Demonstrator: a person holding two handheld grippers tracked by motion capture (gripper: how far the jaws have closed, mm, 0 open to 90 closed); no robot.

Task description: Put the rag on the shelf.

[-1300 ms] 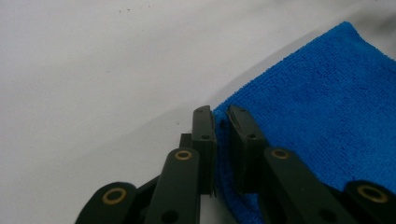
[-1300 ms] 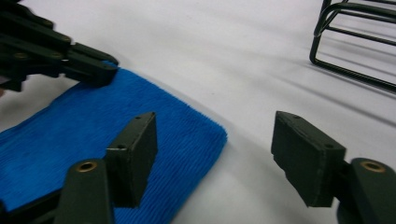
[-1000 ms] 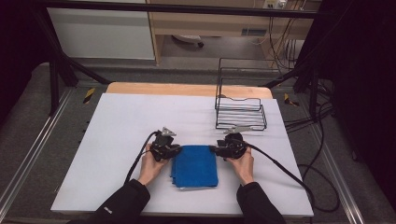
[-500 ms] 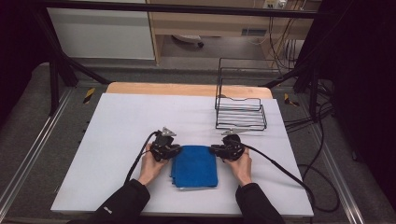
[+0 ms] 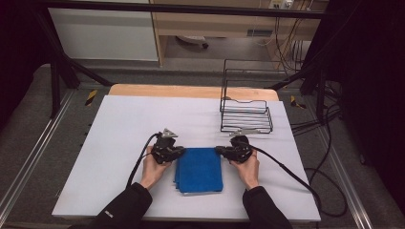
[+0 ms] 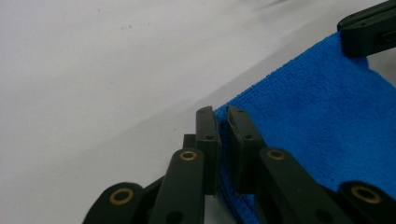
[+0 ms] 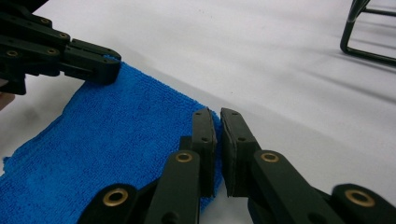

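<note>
- We saw the folded blue cloth (image 5: 199, 170) lying flat on the white surface (image 5: 119, 124), near its front edge and between the person's two hands.
- Our left tool (image 6: 223, 122) sat at the cloth's far left corner; in the left gripper view its jaws were nearly together with the blue corner pinched between them, so we judged it clamped on the cloth.
- Our right tool (image 7: 217, 122) sat at the cloth's far right corner. Its jaws had just been closing, and in the right gripper view they stood almost together with the cloth's edge caught between the pads.
- In the high view we saw the left tool (image 5: 168, 151) and the right tool (image 5: 234, 151) facing each other across the cloth's far edge, each held low on the surface by a hand in a dark sleeve, with a cable trailing from each.
- The only container we found was a black wire rack (image 5: 246, 114), standing upright toward the far right of the surface, well apart from the cloth. We could see nothing inside it; its wire floor showed bare.
- Beyond the surface's wooden far rim we saw a grey floor and loose cables at the right.
</note>
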